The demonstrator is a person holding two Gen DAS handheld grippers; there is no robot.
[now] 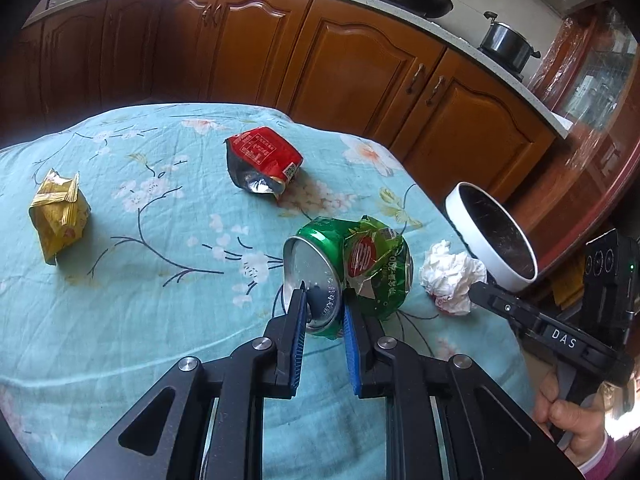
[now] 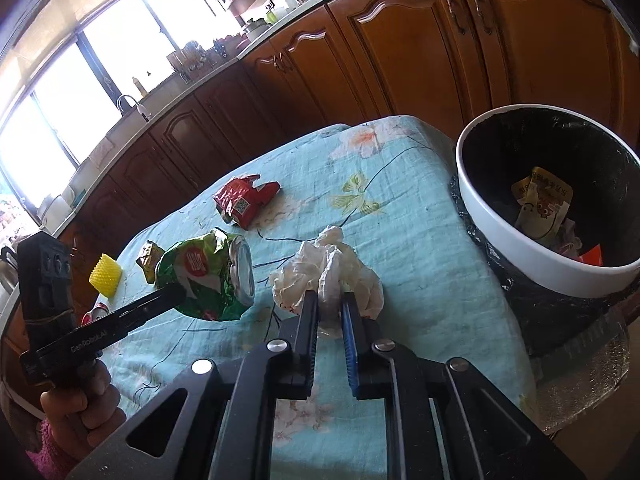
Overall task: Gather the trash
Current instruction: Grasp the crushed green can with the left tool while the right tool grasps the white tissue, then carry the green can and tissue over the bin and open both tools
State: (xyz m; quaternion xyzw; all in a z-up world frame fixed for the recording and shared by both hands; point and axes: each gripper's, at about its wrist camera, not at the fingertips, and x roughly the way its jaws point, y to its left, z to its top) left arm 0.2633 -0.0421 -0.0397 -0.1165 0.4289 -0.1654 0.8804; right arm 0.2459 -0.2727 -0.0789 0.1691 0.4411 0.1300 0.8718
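The left gripper [image 1: 323, 300] has its fingers clamped on the crushed green can [image 1: 348, 272], the right gripper [image 2: 329, 306] pinches the crumpled tissue [image 2: 326, 276]; both lie on the table [image 2: 420, 240] beside the bin [image 2: 500, 224] (conveniently close for dropping).

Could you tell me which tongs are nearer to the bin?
Right. The right tongs grip the tissue beside the bin; the left tongs hold the can, farther off.

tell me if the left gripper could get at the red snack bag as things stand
Probably not yet. The left gripper is shut on the crushed green can, so it would need to drop that first. Otherwise the way looks free: only bare tablecloth lies between it and the red snack bag.
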